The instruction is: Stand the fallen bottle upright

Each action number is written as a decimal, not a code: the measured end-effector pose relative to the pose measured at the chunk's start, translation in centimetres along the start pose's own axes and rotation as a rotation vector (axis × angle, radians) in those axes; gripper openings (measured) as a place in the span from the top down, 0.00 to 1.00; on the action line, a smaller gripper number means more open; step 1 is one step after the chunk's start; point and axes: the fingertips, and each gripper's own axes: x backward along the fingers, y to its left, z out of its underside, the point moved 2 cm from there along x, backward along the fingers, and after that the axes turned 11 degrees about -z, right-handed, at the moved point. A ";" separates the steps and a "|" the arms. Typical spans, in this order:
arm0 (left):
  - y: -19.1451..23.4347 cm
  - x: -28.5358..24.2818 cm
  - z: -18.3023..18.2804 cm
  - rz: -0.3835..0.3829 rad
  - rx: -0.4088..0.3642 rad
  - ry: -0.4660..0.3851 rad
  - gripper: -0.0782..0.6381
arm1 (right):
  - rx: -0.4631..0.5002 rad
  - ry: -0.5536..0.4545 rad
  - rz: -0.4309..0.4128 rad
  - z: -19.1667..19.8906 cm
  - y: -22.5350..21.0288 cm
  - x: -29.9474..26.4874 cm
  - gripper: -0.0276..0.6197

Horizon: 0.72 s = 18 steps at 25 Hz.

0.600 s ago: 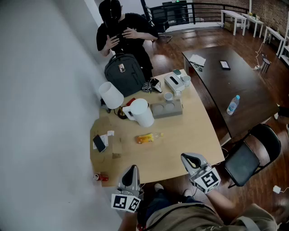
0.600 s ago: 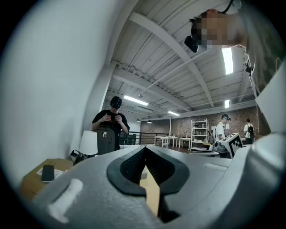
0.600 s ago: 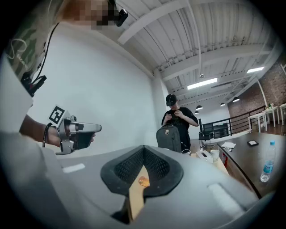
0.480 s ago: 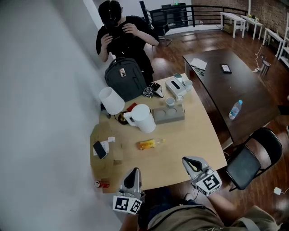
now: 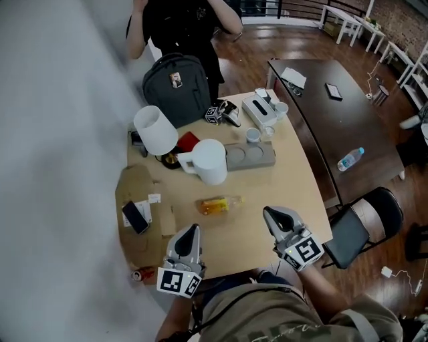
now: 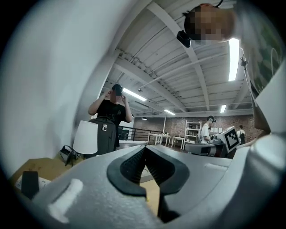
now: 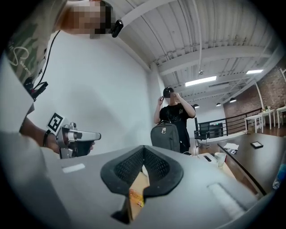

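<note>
I see the bottle (image 5: 219, 205) lying on its side on the light wooden table (image 5: 267, 187), near the middle of the top, with its orange part to the left and its clear end to the right. Nothing touches it.

My left gripper (image 5: 190, 231) is at the near edge of the table, and the bottle is at about 1 o'clock from it, a little apart. In the left gripper view its two dark pads are pressed together at the tips and nothing is between them. My right gripper (image 5: 270, 214) is also at the near edge, with the bottle at about 10 o'clock from it. In the right gripper view its jaws are clenched too, tip against tip, and they grasp nothing.

At 12 o'clock from the bottle stands a white pitcher (image 5: 209, 161), upright. A grey tray (image 5: 251, 155) is just beside the pitcher, at its 3 o'clock. A dark phone (image 5: 134, 216) lies at 9 o'clock from the bottle, well apart. A grey backpack (image 5: 175, 87) stands at the far edge, at about 11 o'clock, and a person in black (image 5: 180, 20) stands behind it.
</note>
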 end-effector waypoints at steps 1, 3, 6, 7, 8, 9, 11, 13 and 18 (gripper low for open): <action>0.6 -0.5 0.1 0.001 0.000 0.002 0.89 | 0.004 0.010 0.008 0.2 0.0 -0.5 0.95; 1.7 -1.7 0.2 0.008 0.020 0.005 0.89 | 0.012 0.027 0.019 0.5 0.0 -1.5 0.95; 2.7 -3.6 1.1 0.024 0.046 0.026 0.89 | -0.010 0.033 0.039 0.8 -0.6 -2.3 0.95; 2.7 -4.1 1.5 0.030 0.044 0.037 0.89 | -0.016 0.035 0.042 0.9 -0.8 -2.3 0.95; 2.7 -4.6 1.8 0.037 0.039 0.046 0.89 | -0.016 0.038 0.042 0.9 -1.2 -2.3 0.95; 2.7 -5.2 2.2 0.045 0.029 0.053 0.89 | -0.013 0.043 0.041 1.1 -1.7 -2.4 0.95; 2.8 -6.5 3.6 0.060 0.000 0.078 0.89 | -0.004 0.051 0.034 1.1 -3.1 -2.8 0.95; 3.0 -7.2 6.1 0.079 -0.055 0.141 0.89 | 0.008 0.050 0.027 0.7 -4.7 -2.9 0.95; 1.6 -10.3 13.3 0.292 -0.433 0.398 0.55 | 0.015 0.043 0.061 0.3 -8.6 -3.1 0.95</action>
